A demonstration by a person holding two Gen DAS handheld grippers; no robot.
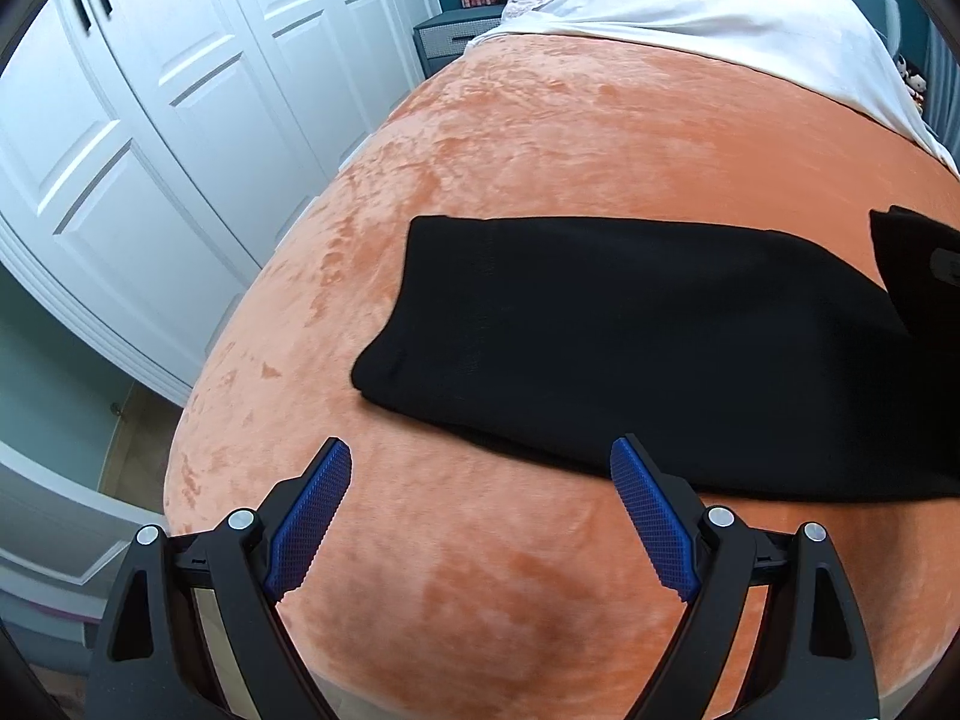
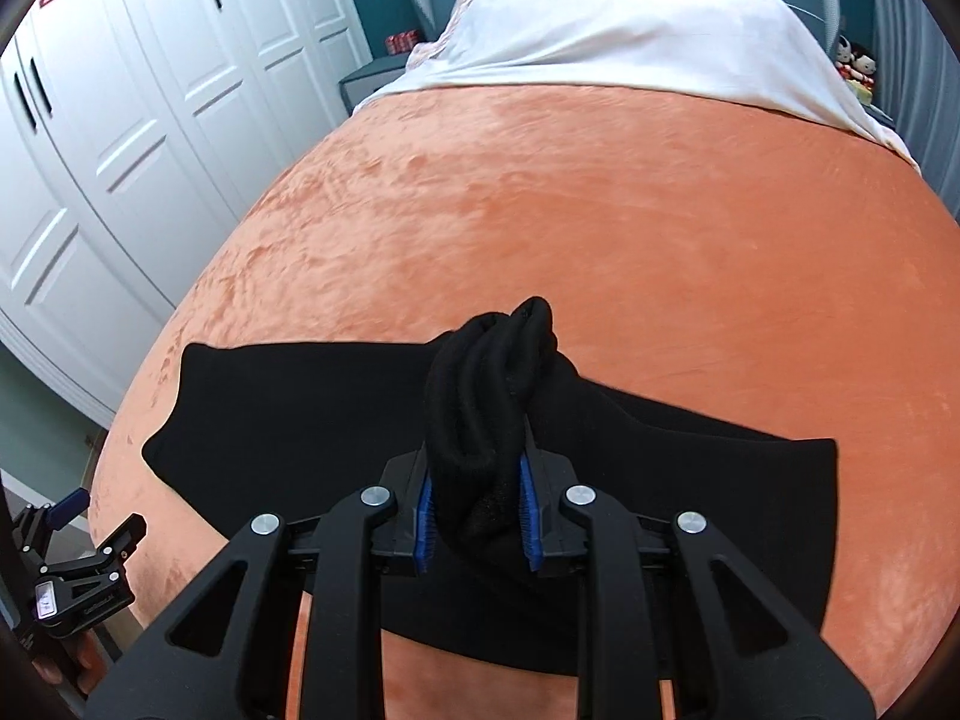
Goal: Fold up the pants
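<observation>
Right hand-held gripper (image 2: 477,516) is clamped on a bunched-up end of the black pants (image 2: 312,420). Left hand-held gripper (image 1: 480,468) hangs wide open, empty, over the orange bed (image 1: 540,138).

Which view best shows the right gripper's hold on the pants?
The right wrist view: the right gripper is shut on a bunched fold of the black pants. The left wrist view shows only that gripper's dark edge over the pants.

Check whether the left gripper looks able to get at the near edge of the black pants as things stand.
Probably yes: the left gripper is open, with the pants edge just ahead on the orange blanket and nothing between.
</observation>
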